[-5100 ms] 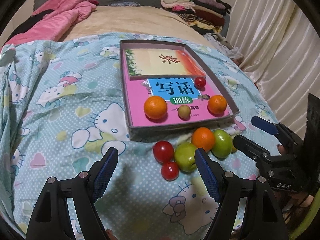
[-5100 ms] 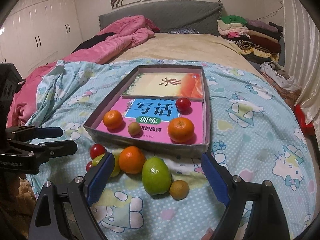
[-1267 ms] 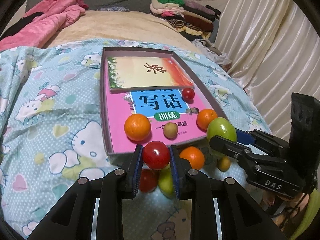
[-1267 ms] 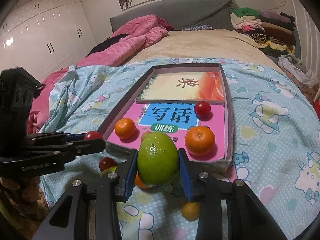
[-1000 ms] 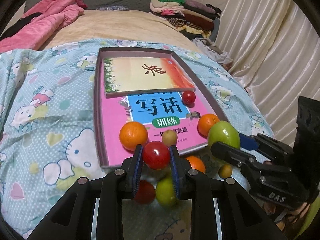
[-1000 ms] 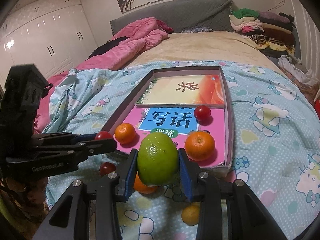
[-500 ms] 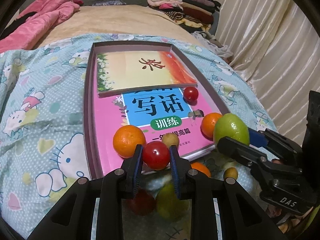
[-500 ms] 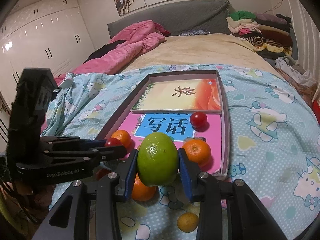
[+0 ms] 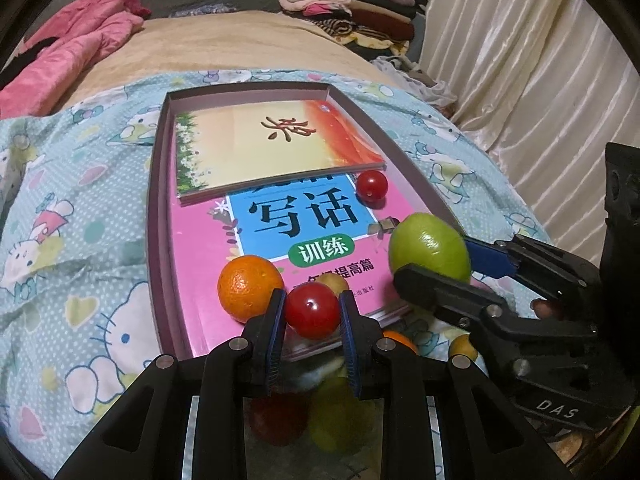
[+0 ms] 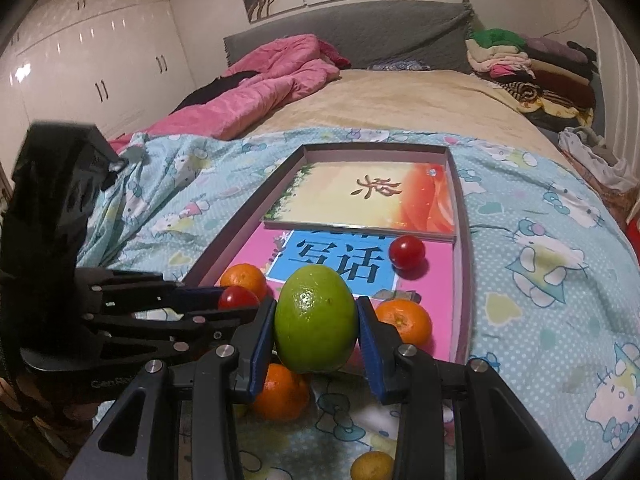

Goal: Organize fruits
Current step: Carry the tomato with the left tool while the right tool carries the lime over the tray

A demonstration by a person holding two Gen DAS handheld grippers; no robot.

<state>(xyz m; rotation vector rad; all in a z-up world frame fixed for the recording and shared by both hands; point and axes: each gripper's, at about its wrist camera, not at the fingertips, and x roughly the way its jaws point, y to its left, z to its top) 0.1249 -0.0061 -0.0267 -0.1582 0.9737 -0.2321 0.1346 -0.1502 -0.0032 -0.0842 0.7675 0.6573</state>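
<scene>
Over box (image 9: 157, 216) near edge: left gripper (image 9: 313, 312) clamps red tomato (image 9: 312, 315), right gripper (image 10: 316, 330) clamps green lime (image 10: 315, 324), long axis upright.
Oranges (image 9: 250, 287), another tomato (image 9: 372, 185) sit on pink book (image 9: 200, 256) inside; orange (image 10: 279, 396) on bedsheet (image 10: 540, 280) below.

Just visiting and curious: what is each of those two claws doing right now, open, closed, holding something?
Left gripper: closed on a red tomato.
Right gripper: closed on a green lime.

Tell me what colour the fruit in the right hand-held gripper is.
Green: the fruit clamped in the right hand-held gripper is a glossy yellowish green, clearest in the right wrist view.
</scene>
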